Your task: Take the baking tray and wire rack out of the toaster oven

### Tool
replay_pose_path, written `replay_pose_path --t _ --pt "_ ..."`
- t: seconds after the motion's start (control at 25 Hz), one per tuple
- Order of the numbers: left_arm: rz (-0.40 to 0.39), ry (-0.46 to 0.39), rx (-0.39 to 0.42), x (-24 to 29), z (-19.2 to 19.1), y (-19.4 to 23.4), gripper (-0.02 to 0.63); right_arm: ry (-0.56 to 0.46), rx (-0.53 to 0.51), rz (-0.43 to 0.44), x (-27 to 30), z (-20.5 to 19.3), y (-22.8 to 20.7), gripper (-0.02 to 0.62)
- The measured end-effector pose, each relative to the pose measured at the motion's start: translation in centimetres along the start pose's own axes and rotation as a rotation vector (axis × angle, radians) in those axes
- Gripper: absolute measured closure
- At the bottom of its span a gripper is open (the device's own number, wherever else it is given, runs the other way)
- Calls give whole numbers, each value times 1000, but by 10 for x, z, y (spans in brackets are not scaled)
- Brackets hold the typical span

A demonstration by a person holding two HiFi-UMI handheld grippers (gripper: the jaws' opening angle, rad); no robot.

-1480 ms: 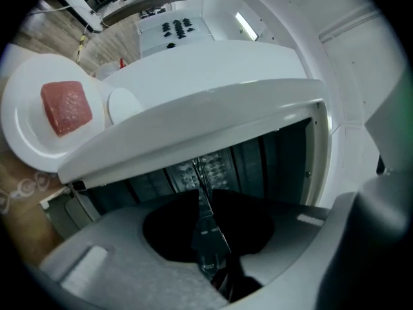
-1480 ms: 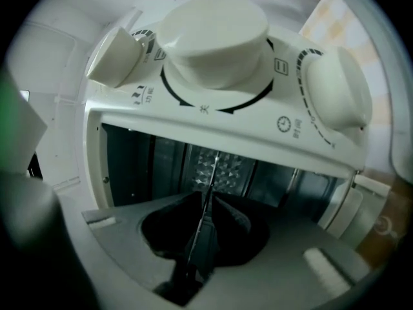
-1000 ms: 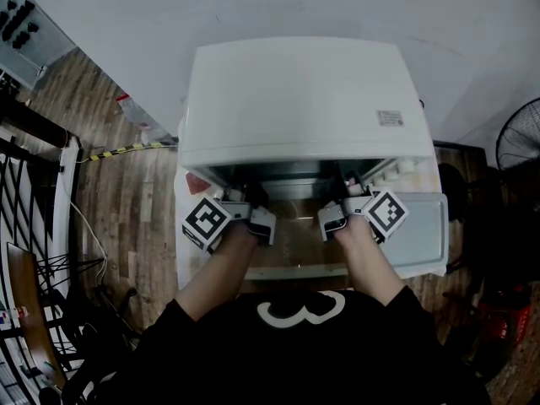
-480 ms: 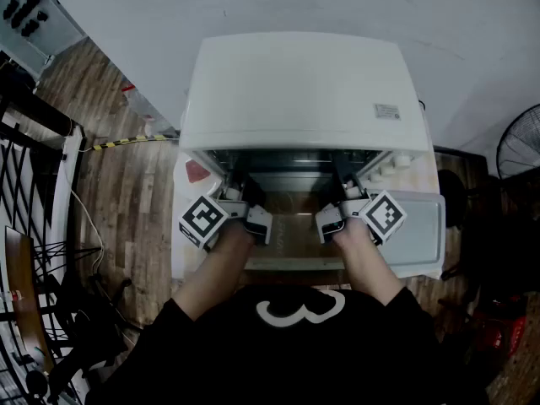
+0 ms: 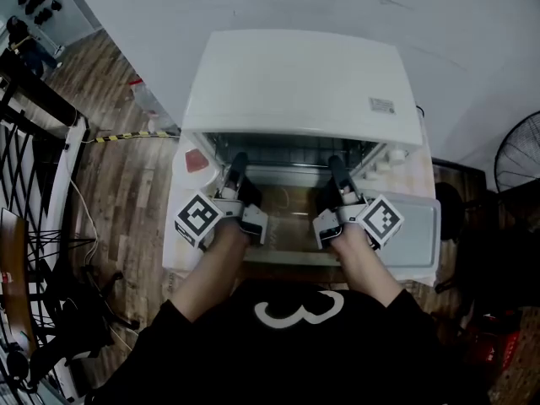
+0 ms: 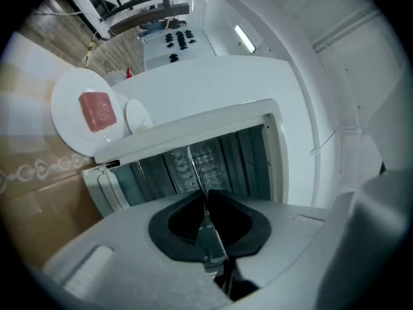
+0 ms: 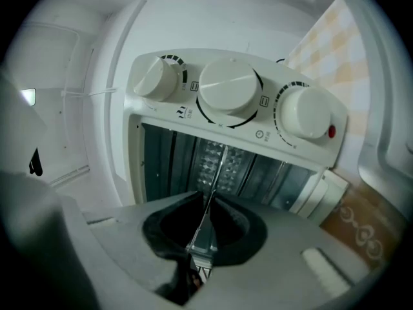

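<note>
Baking tray: its front lip shows as a pale strip at the toaster oven's mouth, partly drawn out over the open door, with each end held by a gripper.
Tray edge up close: a thin shiny metal sheet runs edge-on between the left jaws, and the same kind of sheet runs between the right jaws.
Left hand-held gripper: closed on the tray's left part, black pads pressed together on the metal.
Right hand-held gripper: closed on the tray's right part, clamping the sheet in the same way.
Wire rack: thin dark lines inside the opening behind the tray may be the rack; the view is too dim to be sure.
Toaster oven: white, standing on the tabletop, its cavity dark with ribbed walls.
Door: folded down flat toward the person, lying between the two forearms.
Knobs: three white dials in a row on the control panel beside the cavity.
Plate: white, on the tabletop just beside the oven's left side, with a red piece on it.
Tabletop: brownish with a pale swirl pattern.
Fan: dark grille at the right edge, well apart from the oven.
Floor: wood planks to the left.
</note>
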State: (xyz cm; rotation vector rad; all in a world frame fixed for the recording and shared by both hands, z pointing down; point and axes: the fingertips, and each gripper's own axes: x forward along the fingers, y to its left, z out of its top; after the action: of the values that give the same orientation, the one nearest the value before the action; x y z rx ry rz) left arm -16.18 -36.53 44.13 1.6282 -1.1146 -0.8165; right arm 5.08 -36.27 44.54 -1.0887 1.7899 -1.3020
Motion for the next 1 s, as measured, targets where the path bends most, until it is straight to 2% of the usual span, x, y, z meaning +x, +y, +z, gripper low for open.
replay_pose_path --t 0.24,0.4,0.64,1.0 --pt "-13 -11 -11 -7 -5 -4 574 20 8 6 -9 -4 0 557" --pt "10 -8 -1 -13 -5 -3 574 25 13 6 -13 -5 2 557" --pt "2 7 -20 -29 -10 -5 574 7 0 3 -29 -15 5 557" --pt "7 46 -6 -60 -17 -8 574 -7 -6 -8 -58 -30 13 557"
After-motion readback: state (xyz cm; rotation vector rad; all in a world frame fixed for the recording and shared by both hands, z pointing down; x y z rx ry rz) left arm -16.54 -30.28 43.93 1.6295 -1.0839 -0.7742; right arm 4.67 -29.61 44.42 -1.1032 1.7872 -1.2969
